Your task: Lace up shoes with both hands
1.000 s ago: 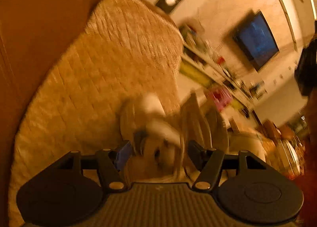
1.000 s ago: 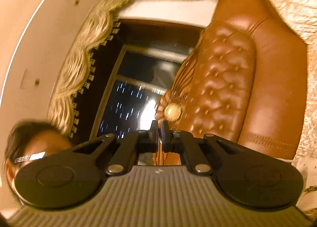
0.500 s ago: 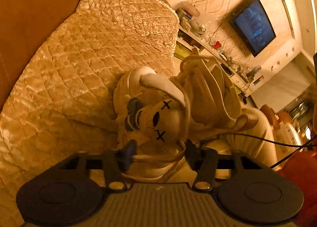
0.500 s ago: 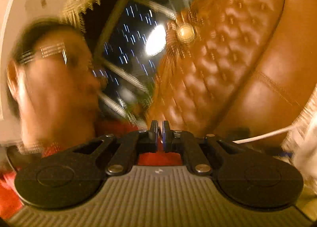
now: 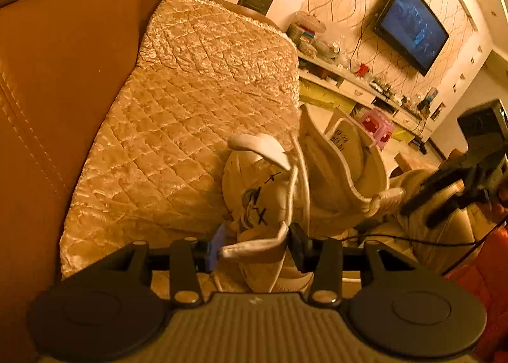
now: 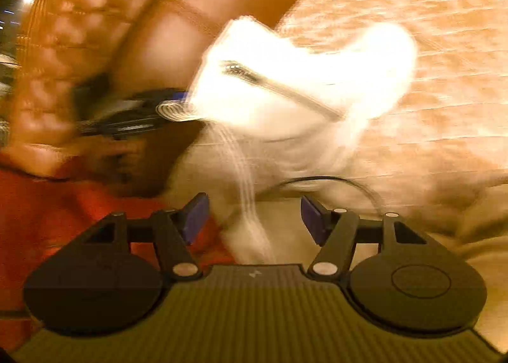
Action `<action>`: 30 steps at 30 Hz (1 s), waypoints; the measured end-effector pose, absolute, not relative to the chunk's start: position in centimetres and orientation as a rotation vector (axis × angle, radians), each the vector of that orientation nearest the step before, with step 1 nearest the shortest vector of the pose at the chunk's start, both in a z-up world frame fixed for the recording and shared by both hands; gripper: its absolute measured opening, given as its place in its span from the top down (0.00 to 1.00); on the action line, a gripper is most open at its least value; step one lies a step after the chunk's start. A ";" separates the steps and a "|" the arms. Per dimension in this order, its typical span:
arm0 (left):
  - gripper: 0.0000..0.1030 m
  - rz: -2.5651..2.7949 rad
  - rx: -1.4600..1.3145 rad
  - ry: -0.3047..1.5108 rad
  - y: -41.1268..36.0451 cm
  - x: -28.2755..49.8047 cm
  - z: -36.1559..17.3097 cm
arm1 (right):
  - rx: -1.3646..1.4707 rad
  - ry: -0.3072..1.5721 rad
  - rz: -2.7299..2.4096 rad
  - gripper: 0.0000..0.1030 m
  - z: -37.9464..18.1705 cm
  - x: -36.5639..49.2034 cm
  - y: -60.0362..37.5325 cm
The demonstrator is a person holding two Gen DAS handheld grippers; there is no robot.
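A white shoe [image 5: 317, 179] with black cross marks lies on a quilted gold cushion [image 5: 197, 109], and its loose white lace [image 5: 300, 172] trails down its side. My left gripper [image 5: 254, 247] is shut on a white edge of the shoe, which spans the gap from pad to pad. The right wrist view is blurred; there the shoe [image 6: 301, 77] shows bright, with the left gripper [image 6: 177, 106] at its left end. My right gripper [image 6: 254, 220] has its jaws opening wide, and a blurred lace strand [image 6: 244, 185] hangs between them untouched. It also shows as the right gripper [image 5: 416, 217] beside the shoe.
A brown leather sofa back [image 5: 57, 77] rises left of the cushion. A black cable [image 5: 412, 240] runs under the shoe. A red sleeve [image 6: 63, 204] is near my grippers. A shelf with clutter [image 5: 349, 83], a pink stool [image 5: 377, 125] and a wall television [image 5: 412, 23] stand beyond.
My right gripper swung down from the window and the person toward the shoe, and its jaws went from shut to wide apart. My left gripper closed onto the shoe's edge.
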State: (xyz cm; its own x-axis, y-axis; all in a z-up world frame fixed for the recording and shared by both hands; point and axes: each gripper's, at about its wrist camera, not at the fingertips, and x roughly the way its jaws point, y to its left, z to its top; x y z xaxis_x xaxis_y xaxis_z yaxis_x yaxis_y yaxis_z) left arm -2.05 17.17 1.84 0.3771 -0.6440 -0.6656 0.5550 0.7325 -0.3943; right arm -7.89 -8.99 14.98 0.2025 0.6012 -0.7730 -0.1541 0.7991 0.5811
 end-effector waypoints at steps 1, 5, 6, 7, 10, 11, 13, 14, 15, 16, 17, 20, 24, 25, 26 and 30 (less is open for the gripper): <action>0.47 -0.766 -0.107 0.903 17.1 -2.3 1.9 | 0.394 1.263 0.515 0.30 14.9 -8.0 -9.1; 0.45 -0.753 -0.118 0.964 17.2 -2.2 1.0 | 0.379 1.198 0.505 0.30 15.9 -8.1 -8.9; 0.46 -0.753 -0.124 0.985 17.2 -2.4 0.5 | 0.385 1.181 0.512 0.30 16.1 -8.1 -8.8; 0.46 -0.754 -0.130 1.006 17.1 -2.6 0.0 | 0.389 1.168 0.522 0.30 16.3 -8.1 -8.6; 0.46 -0.748 -0.146 1.037 16.9 -2.9 -1.4 | 0.400 1.145 0.553 0.30 16.6 -6.9 -7.1; 0.47 -0.745 -0.150 1.041 16.8 -3.0 -1.8 | 0.407 1.141 0.561 0.30 16.5 -6.7 -6.7; 0.57 -0.735 -0.139 1.043 16.5 -3.1 -2.5 | 0.424 1.132 0.568 0.30 16.3 -6.5 -6.4; 0.67 -0.728 -0.122 1.041 16.3 -3.1 -2.6 | 0.434 1.129 0.568 0.30 16.3 -6.7 -6.4; 0.89 -0.714 -0.096 1.026 16.2 -3.1 -2.5 | 0.443 1.125 0.566 0.30 16.3 -6.7 -6.4; 0.93 -0.699 -0.070 1.010 16.2 -3.1 -2.3 | 0.452 1.122 0.563 0.30 16.3 -6.7 -6.3; 0.96 -0.687 -0.056 0.973 16.6 -3.1 -1.5 | 0.459 1.119 0.558 0.30 16.2 -6.6 -6.2; 0.97 -0.618 -0.012 0.796 18.2 -2.6 3.4 | 0.478 1.104 0.534 0.30 16.3 -6.8 -6.6; 0.97 -0.545 0.077 0.557 19.1 -1.3 10.0 | 0.561 1.068 0.508 0.30 15.5 -6.2 -7.7; 0.97 -0.544 0.114 0.508 18.9 -1.0 11.2 | 0.579 1.060 0.499 0.30 15.3 -6.0 -7.8; 0.96 -0.553 0.151 0.484 18.4 -0.8 11.5 | 0.593 1.052 0.489 0.30 15.0 -5.7 -8.0; 0.84 -0.567 0.220 0.521 17.3 0.5 9.1 | 0.626 1.034 0.472 0.30 14.6 -5.5 -8.3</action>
